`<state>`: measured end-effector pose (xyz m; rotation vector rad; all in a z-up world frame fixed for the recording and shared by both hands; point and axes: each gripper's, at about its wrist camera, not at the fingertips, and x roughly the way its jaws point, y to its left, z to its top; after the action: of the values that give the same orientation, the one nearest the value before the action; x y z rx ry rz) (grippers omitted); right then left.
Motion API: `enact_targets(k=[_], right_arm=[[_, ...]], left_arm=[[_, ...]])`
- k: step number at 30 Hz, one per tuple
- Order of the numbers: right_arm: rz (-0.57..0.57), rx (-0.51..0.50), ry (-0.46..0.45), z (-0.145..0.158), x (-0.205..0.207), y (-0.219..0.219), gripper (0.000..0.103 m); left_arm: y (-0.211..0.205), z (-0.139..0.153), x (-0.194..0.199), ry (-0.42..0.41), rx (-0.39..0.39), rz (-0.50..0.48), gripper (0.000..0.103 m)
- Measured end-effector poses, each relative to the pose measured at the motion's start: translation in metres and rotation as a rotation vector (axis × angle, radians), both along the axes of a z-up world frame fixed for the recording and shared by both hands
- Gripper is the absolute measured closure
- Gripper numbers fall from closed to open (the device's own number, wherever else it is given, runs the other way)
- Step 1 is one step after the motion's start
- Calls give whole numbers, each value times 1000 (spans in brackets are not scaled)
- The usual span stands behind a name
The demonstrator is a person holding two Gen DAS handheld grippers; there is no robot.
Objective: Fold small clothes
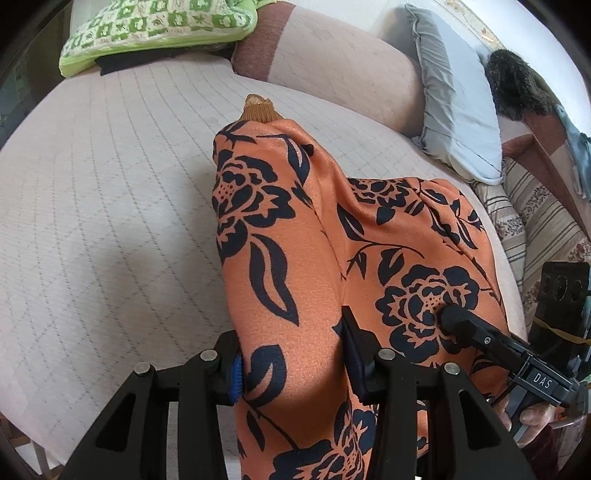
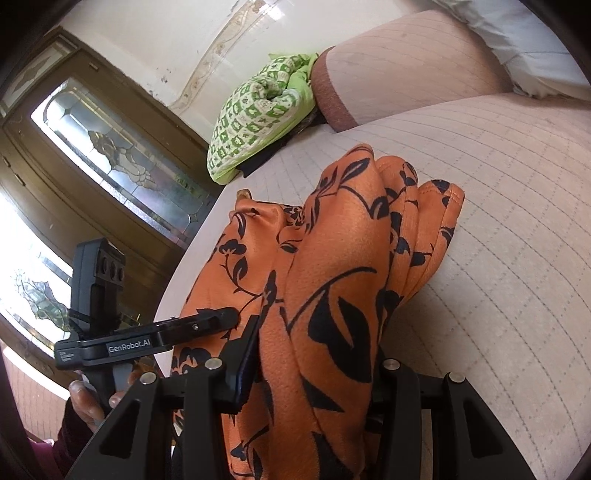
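Note:
An orange garment (image 1: 295, 229) with a dark floral print lies bunched on the pale quilted bed (image 1: 110, 221), a ribbed tan cuff (image 1: 258, 110) at its far end. My left gripper (image 1: 293, 354) is shut on a thick fold of it at the near end. To its right, my right gripper (image 1: 448, 317) presses into the same cloth. In the right wrist view the garment (image 2: 332, 258) rises in gathered folds between the fingers of my right gripper (image 2: 317, 354), which is shut on it. My left gripper (image 2: 225, 317) shows at the left, in a person's hand (image 2: 85, 398).
A green-and-white patterned blanket (image 1: 159, 26) lies at the bed's far end beside a pink and brown bolster (image 1: 332, 62). A grey pillow (image 1: 454, 110), a dark furry item (image 1: 513, 88) and striped bedding (image 1: 535, 229) sit on the right. A wooden door with leaded glass (image 2: 122, 158) stands beyond the bed.

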<state>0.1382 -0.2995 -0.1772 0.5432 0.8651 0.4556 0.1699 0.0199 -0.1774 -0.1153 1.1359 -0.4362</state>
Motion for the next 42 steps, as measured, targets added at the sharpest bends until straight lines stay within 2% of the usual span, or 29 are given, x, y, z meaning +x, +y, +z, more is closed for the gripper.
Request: enact_targets(k=[14,36,42], right_arm=[[30,-58,23,-6,15,18,58],[13,-83,72,-12,25,29,58],[8,-97,89,-14,30,31,58]], left_arm=[[-11,-9,8,3,55,21,58],[-13,-18,13,23,75,38,57],[-14,-21,16,31,83,46,54]])
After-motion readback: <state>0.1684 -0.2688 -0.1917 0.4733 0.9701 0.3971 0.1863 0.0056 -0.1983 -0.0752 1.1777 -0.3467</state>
